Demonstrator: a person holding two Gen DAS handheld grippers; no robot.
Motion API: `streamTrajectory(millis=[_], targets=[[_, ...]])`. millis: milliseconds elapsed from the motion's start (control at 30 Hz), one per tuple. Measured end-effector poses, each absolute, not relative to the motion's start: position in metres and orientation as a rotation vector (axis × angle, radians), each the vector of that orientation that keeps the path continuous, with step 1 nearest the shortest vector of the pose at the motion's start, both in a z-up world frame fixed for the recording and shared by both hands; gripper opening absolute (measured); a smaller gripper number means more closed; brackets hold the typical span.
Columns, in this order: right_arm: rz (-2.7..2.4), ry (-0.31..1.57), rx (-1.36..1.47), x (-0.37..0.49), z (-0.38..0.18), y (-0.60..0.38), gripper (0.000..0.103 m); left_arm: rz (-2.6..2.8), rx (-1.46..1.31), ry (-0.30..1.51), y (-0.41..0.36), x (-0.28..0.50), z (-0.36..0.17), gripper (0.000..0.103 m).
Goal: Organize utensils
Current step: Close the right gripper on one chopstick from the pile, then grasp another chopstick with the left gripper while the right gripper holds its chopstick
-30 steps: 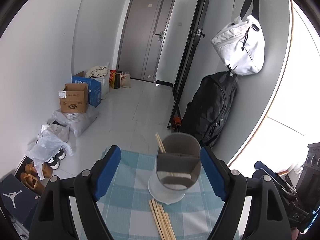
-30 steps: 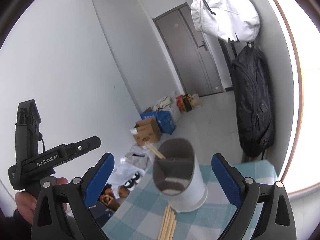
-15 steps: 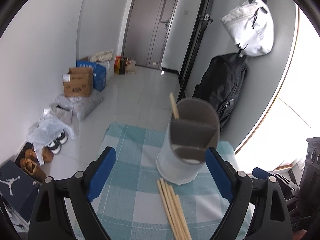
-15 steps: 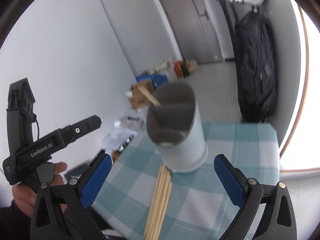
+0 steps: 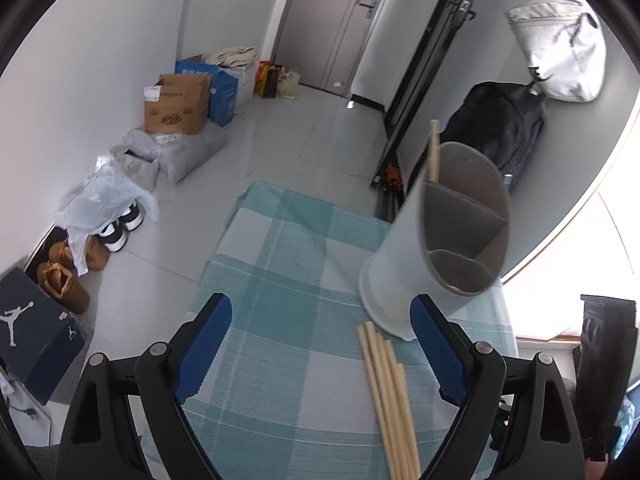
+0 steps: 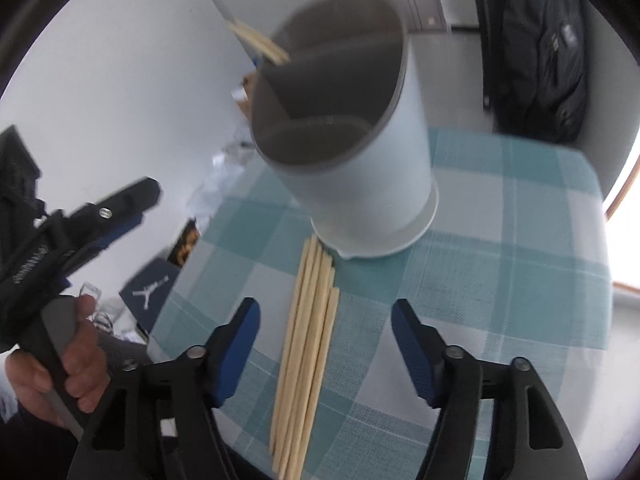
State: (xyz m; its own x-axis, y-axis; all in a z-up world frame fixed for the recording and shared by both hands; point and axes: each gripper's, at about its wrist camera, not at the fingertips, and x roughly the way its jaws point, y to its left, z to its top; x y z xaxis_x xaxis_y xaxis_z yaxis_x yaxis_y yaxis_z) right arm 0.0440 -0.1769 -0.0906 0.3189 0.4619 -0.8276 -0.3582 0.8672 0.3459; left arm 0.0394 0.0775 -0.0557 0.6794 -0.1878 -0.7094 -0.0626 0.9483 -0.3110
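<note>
A white utensil holder [image 5: 432, 248] with grey divided compartments stands on the teal checked tablecloth [image 5: 280, 280]; it also shows in the right wrist view [image 6: 360, 152]. A chopstick [image 5: 434, 152] sticks out of its far compartment. Several pale chopsticks [image 6: 308, 352] lie in a bundle on the cloth in front of the holder, also seen in the left wrist view [image 5: 390, 396]. My left gripper [image 5: 320, 348] is open and empty, left of the bundle. My right gripper [image 6: 326, 344] is open and empty, above the bundle, its jaws either side of it.
The small table ends close behind the holder and at the left edge [image 5: 216, 248]. On the floor beyond lie boxes [image 5: 176, 106], bags and shoes [image 5: 116, 228]. A black backpack [image 6: 540, 48] leans on the wall at the right. The left gripper's handle [image 6: 60, 248] is at the left in the right wrist view.
Both grippers have tilted down and drawn back from the holder. The right gripper now hangs over the chopstick bundle. Both stay open.
</note>
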Motion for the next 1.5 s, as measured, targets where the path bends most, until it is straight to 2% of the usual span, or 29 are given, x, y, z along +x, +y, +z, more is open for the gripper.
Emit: streamTrajectory(millis=[33,100,167,400,600,667,800,1267,1500], targets=[[0.547,1.143,0.092,0.048,-0.094,-0.172,0.052,-0.069,-0.336,0.834,0.081,0.041,-0.058,0.088],[0.548,1.167,0.063,0.054,-0.098,-0.163,0.05,-0.064,-0.356,0.851,0.086,0.044,-0.061,0.088],[0.555,1.195,0.035,0.062,-0.103,-0.152,0.042,-0.06,-0.379,0.864,0.092,0.046,-0.063,0.088],[0.528,1.266,0.0,0.082,-0.126,-0.131,0.035,-0.048,-0.45,0.885,0.107,0.05,-0.068,0.088],[0.503,1.262,-0.015,0.082,-0.132,-0.126,0.02,-0.043,-0.471,0.899,0.111,0.053,-0.071,0.088],[0.499,1.258,0.006,0.082,-0.132,-0.128,0.019,-0.046,-0.481,0.903,0.113,0.053,-0.071,0.088],[0.495,1.237,0.024,0.084,-0.129,-0.132,0.004,-0.046,-0.482,0.909,0.112,0.053,-0.072,0.088],[0.541,1.145,0.216,0.072,-0.1,-0.162,0.004,-0.056,-0.422,0.966,0.098,0.057,-0.082,0.088],[0.55,1.063,0.327,0.06,-0.078,-0.188,0.004,-0.097,-0.341,1.072,0.075,0.062,-0.098,0.088]])
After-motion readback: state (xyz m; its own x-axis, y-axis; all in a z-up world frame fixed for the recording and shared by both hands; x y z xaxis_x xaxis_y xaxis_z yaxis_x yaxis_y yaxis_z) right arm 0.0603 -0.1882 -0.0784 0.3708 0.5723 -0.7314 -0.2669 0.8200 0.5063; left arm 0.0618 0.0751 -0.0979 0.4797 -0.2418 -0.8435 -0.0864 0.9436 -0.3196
